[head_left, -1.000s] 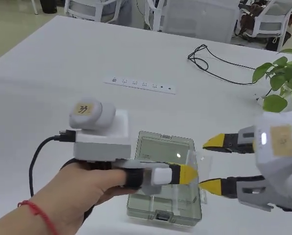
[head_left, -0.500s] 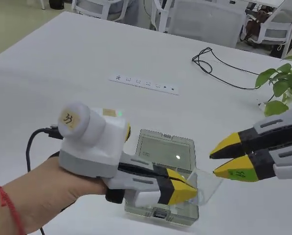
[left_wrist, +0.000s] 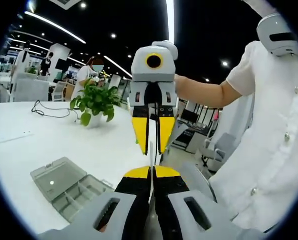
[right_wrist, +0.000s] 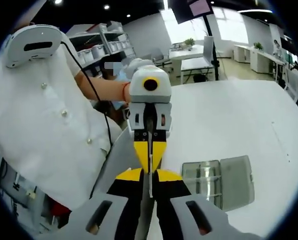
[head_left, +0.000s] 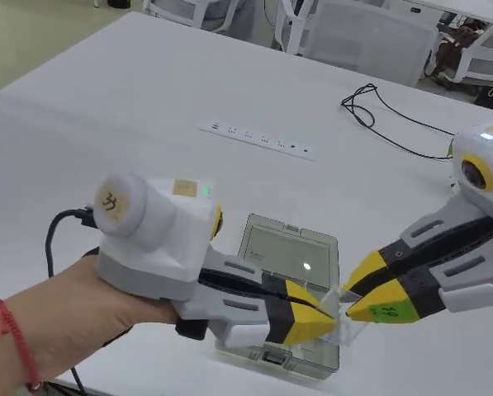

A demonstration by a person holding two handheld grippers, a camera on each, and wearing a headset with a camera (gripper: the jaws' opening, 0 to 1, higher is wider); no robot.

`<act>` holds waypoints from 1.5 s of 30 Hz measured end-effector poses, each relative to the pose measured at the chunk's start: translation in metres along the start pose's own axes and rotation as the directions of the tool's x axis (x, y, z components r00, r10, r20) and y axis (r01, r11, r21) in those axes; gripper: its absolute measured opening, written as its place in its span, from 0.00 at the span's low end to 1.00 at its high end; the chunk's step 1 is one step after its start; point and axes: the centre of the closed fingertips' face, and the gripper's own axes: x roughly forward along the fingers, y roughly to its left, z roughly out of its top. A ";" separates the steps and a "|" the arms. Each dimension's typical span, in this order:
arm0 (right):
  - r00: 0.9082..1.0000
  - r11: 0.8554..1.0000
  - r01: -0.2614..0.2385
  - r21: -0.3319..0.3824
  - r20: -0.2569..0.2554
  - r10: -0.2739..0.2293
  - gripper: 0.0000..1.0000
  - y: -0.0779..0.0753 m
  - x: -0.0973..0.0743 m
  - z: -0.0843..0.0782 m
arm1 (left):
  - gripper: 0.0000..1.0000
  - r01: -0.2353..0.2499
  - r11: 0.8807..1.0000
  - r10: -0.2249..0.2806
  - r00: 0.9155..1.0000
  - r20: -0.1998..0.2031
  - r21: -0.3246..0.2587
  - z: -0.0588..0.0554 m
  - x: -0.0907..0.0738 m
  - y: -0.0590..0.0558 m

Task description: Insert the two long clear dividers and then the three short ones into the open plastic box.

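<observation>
Two grippers are seen tip to tip in the head view, the left gripper (head_left: 322,320) and the right gripper (head_left: 348,302), each clenched on one clear divider (head_left: 345,327), which is held just over the near end of the open box (head_left: 289,252) below their tips. In the left gripper view the divider is seen edge-on between that gripper's closed jaws, with the box low to their left. In the right gripper view the box is seen to the right of the closed jaws, apart from them.
</observation>
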 end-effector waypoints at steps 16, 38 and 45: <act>1.000 1.000 -0.012 -0.010 -0.007 0.012 0.03 0.003 0.003 -0.004 | 0.00 0.008 1.000 -0.008 1.000 -0.005 0.018 -0.004 0.003 -0.003; 1.000 1.000 -0.012 -0.014 -0.001 0.012 0.03 0.004 0.007 -0.004 | 0.01 -0.014 1.000 0.014 1.000 -0.003 0.000 -0.008 -0.001 0.000; 1.000 1.000 0.005 -0.006 0.010 -0.005 0.03 0.001 0.002 -0.005 | 0.06 -0.040 0.999 0.040 0.999 -0.007 -0.002 -0.011 -0.005 0.006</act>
